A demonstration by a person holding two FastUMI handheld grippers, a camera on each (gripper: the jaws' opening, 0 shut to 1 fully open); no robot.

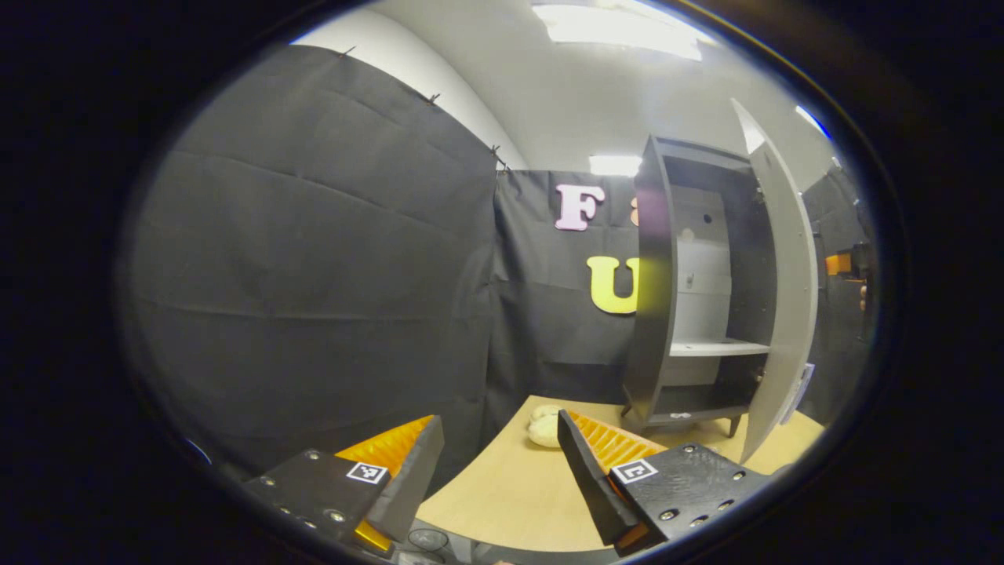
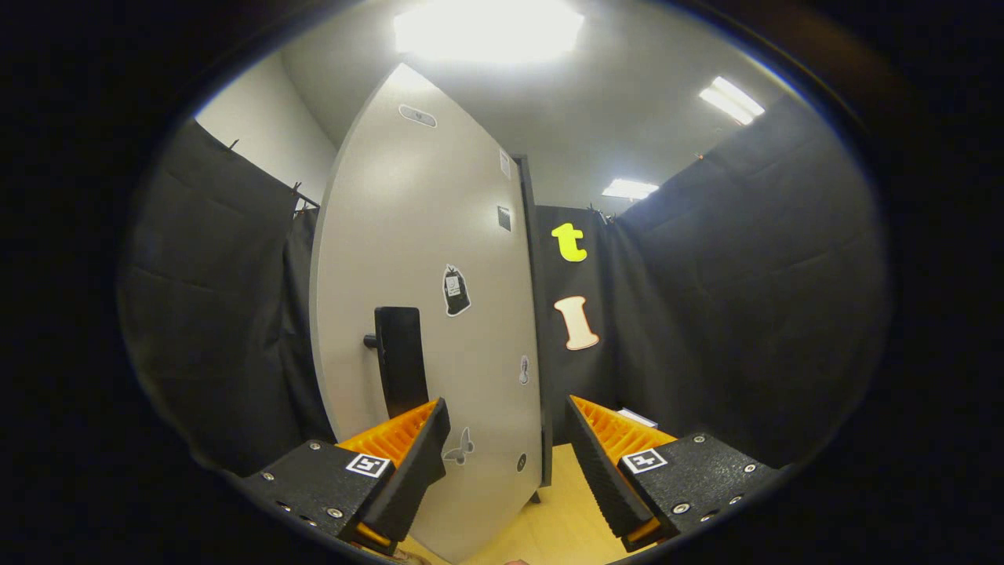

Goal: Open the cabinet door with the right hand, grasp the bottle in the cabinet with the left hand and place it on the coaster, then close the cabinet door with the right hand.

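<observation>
In the left gripper view the dark cabinet (image 1: 655, 298) stands on the wooden table (image 1: 510, 494) at the right. Its grey door (image 1: 776, 298) is swung wide open, showing a pale shelf (image 1: 718, 346) inside. My left gripper (image 1: 498, 421) is open and held low over the table, well short of the cabinet. A pale rounded object (image 1: 543, 430) lies on the table just beyond its right finger; I cannot tell what it is. In the right gripper view the door's outer face (image 2: 423, 259) is close ahead, with its black handle (image 2: 400, 361) just above the left finger. My right gripper (image 2: 506, 404) is open, holding nothing.
Black cloth walls close the booth on the left (image 1: 314, 275) and behind the cabinet. Past the door's edge, the other gripper (image 1: 843, 264) and a hand show at the far right of the left gripper view. Small stickers (image 2: 456, 290) dot the door's face.
</observation>
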